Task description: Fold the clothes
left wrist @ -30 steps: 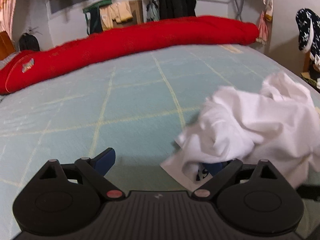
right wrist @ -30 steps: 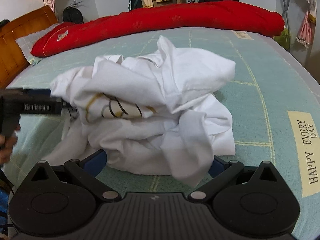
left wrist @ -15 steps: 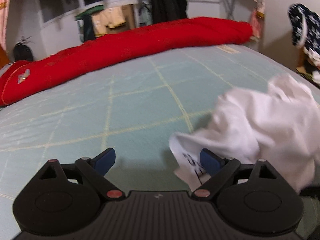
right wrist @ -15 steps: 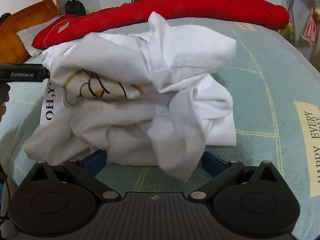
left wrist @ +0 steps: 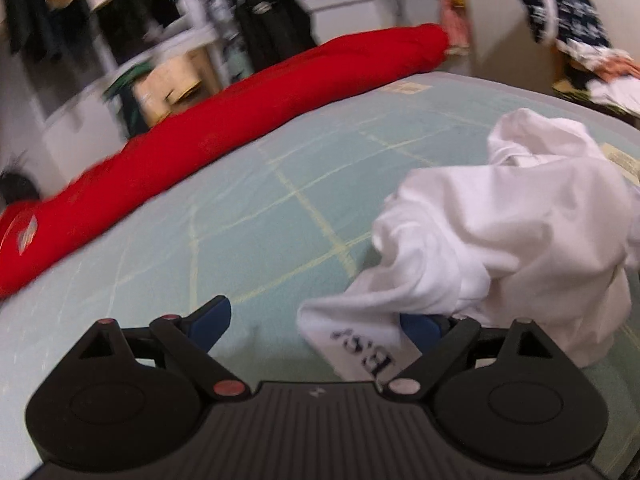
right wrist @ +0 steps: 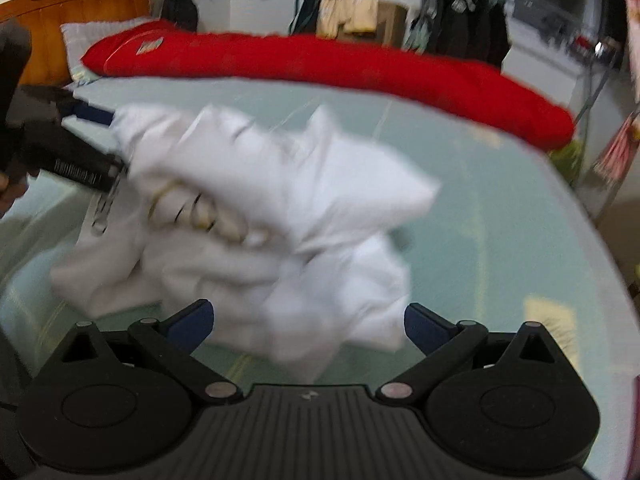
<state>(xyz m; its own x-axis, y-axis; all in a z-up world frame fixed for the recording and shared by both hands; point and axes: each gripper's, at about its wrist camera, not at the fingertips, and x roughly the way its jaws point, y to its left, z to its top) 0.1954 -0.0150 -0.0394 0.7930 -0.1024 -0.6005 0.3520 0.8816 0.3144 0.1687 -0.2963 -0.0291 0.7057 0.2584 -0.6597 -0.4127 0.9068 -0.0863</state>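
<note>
A crumpled white T-shirt [left wrist: 500, 232] with black lettering lies in a heap on the pale green bed [left wrist: 240, 216]. My left gripper [left wrist: 316, 322] is open at the shirt's left edge; a printed corner of cloth lies between its fingers and over the right fingertip [left wrist: 420, 326]. The shirt also shows in the right wrist view [right wrist: 260, 216], blurred. My right gripper [right wrist: 306, 320] is open, with the shirt's near folds between its fingers. The left gripper also shows in the right wrist view [right wrist: 96, 144] at the shirt's far left edge.
A long red quilt roll [left wrist: 224, 128] lies along the bed's far side, also in the right wrist view [right wrist: 340, 68]. A wooden headboard [right wrist: 60, 20] stands at the left. Hanging clothes [left wrist: 272, 32] and boxes stand behind the bed. Patterned clothes [left wrist: 560, 8] hang at the right.
The left gripper has tilted and risen at the shirt's left edge, lifting that side. The right gripper has drawn back and turned. Both views are blurred by motion.
</note>
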